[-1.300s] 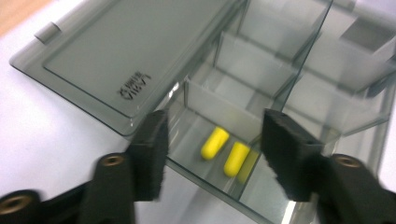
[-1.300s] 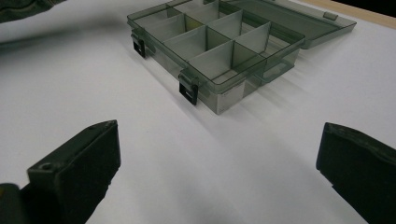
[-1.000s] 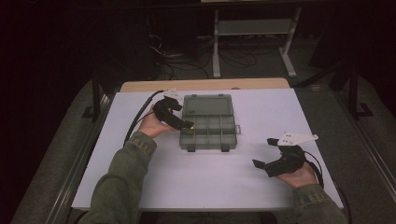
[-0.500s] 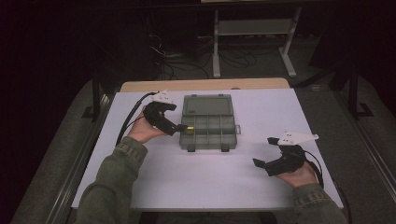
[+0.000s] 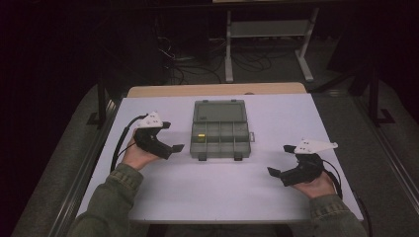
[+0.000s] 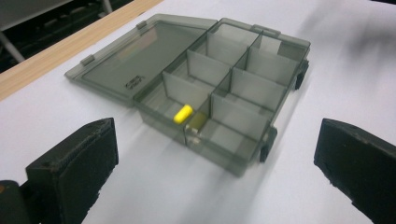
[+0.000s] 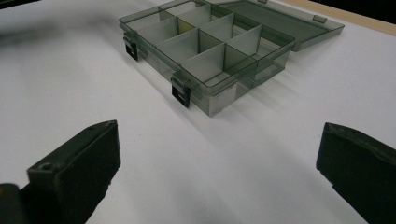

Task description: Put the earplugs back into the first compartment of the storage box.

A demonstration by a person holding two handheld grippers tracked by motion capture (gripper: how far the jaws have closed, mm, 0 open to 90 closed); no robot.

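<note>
A smoky grey compartment box (image 5: 220, 131) lies at mid-table with its lid folded back flat on the far side. A small yellow piece (image 5: 200, 138) rests in a compartment at the box's left end; the left gripper view shows this yellow piece (image 6: 183, 114) inside the box (image 6: 219, 79). My left gripper (image 5: 173, 136) is held left of the box, a short gap away, open and holding nothing, its jaws (image 6: 215, 172) wide apart. My right gripper (image 5: 279, 159) sits near the table's front right, open and holding nothing. It (image 7: 217, 158) faces the latched front of the box (image 7: 210, 42).
The white table top (image 5: 207, 192) ends in a wooden strip (image 5: 217, 90) on the far side. On the dark floor behind stand a metal rack (image 5: 267, 44) and loose cables. Dark rails run along both table sides.
My left gripper has drawn back from over the box's left compartments to the left of the box. The yellow piece now lies uncovered in its compartment. The right gripper stayed put.
</note>
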